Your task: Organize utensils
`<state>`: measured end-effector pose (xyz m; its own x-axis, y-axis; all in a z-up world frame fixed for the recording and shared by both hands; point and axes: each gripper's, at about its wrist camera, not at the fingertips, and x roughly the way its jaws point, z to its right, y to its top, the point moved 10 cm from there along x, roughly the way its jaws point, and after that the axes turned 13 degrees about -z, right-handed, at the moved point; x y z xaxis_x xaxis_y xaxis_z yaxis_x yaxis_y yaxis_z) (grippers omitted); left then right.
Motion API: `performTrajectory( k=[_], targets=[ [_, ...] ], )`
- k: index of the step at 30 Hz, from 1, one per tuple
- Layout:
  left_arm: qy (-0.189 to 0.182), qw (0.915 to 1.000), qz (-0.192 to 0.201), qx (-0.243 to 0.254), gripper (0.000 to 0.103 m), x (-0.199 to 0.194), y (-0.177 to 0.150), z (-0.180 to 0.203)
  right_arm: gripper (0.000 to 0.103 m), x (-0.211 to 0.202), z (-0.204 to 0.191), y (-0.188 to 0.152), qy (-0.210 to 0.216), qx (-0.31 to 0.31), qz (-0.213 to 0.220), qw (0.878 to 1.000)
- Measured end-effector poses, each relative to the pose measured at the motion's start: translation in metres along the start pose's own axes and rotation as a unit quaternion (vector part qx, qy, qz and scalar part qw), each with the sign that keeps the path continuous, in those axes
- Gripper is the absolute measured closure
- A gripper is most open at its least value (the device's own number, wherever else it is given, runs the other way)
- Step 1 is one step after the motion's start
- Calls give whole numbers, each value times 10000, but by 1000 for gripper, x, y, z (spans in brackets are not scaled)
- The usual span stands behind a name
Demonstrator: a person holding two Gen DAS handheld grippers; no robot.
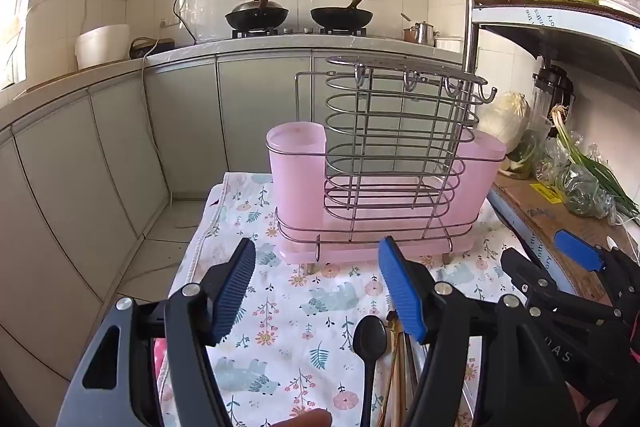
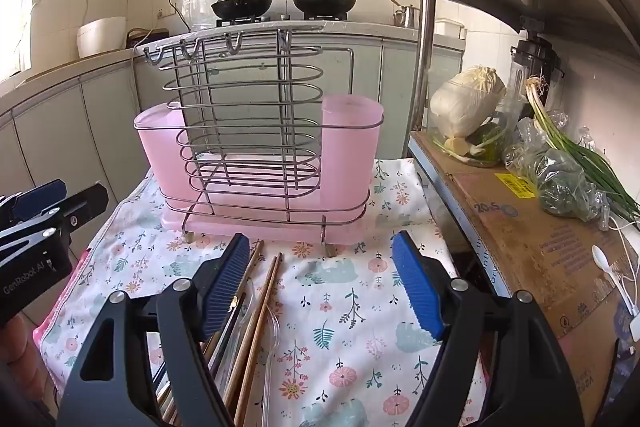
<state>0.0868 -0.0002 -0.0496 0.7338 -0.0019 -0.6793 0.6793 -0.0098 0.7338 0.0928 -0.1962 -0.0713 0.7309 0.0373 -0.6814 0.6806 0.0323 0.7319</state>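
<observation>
Lying lengthwise toward 12 o'clock, the chopsticks (image 2: 256, 311) sit at 7 o'clock under the right claw (image 2: 320, 283), the nearer one. Both claws gape wide, empty; left claw (image 1: 318, 291) has the spoon (image 1: 369, 351) at 5 o'clock.

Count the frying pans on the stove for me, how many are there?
2. The lidded wok sits on the left burner, and the open wok sits on the right burner, side by side on the far counter's stove. None seem hidden.
</observation>
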Motion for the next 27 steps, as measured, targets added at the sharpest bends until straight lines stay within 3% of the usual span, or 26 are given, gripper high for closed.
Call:
performTrajectory(
  k=[27],
  targets=[
    [-79, 9998, 4, -181, 39, -4, 3, -9, 29, -3, -4, 3, -51, -106, 27, 9999]
  ],
)
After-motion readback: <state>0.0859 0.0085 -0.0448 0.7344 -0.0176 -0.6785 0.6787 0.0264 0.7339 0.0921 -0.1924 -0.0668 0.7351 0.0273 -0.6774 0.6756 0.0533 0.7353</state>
